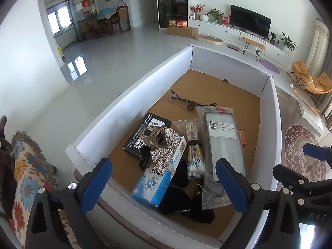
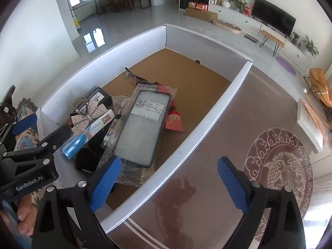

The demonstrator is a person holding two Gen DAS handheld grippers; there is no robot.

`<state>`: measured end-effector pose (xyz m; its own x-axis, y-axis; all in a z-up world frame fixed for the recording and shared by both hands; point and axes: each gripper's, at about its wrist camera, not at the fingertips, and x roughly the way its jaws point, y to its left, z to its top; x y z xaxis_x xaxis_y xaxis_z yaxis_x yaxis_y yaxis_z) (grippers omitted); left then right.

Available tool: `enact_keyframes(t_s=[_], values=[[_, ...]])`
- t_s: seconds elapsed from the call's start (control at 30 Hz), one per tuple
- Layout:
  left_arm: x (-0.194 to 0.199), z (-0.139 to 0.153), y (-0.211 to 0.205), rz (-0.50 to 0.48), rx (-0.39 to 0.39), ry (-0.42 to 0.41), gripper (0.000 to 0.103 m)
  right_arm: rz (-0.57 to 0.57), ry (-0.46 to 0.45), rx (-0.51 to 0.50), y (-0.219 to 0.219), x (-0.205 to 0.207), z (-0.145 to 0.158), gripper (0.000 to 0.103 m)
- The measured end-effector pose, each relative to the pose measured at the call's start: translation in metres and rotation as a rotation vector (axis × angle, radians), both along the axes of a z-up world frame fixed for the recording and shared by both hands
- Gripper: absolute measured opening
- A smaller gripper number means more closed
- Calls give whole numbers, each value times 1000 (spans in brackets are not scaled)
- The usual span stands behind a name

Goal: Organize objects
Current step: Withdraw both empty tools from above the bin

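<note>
While both tools hang above the white tray [image 1: 132, 95], nothing is held. The left hand-held gripper [image 1: 164, 183] stands with its blue pads wide apart over the near end of the pile, empty between them. The right hand-held gripper [image 2: 169, 183] is likewise spread wide and empty, one pad over the tray's near corner, the other over the patterned rug [image 2: 278, 166] outside it.

Items to be organized lie crowded at the near end of the tray; the far half of its brown floor is bare.
- The blue-and-white carton [image 1: 159, 176] lies tilted across black fabric [image 1: 182, 199], with a rhinestone bow [image 1: 166, 147] and a clear hair claw [image 1: 150, 134] resting on it.
- The bagged phone case [image 1: 224, 145] overlaps the bundle of cotton swabs [image 1: 194, 147] and, in the right view, a red pouch [image 2: 173, 120].
- A black box [image 1: 145, 132] sits under the claw, and spectacles [image 1: 191, 102] lie just beyond the pile.

Risks, as judged:
1. Lifting the carton would likely tip the bow and claw off it.
2. Closing on the slick bag could catch only loose film, letting the case slip.
3. Drawing out the swabs may drag the overlapping bag.
4. The spectacles lie close enough to be struck or bent by a careless reach.
5. The two tools hang near each other, so a simultaneous descent invites collision.
</note>
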<state>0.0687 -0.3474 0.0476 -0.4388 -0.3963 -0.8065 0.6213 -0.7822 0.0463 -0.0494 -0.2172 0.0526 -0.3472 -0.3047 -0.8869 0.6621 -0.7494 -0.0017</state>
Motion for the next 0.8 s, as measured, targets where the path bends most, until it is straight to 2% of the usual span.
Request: enact_keyframes(t_s=[0.47, 0.6, 0.8], values=[[4, 8, -3, 6, -4, 19, 101, 4, -14, -19, -12, 4, 1, 94], [3, 6, -4, 2, 18, 22, 101, -4, -17, -39, -10, 3, 2, 94], [8, 16, 3, 23, -58, 54, 101, -19, -17, -73, -5, 0, 7, 94]])
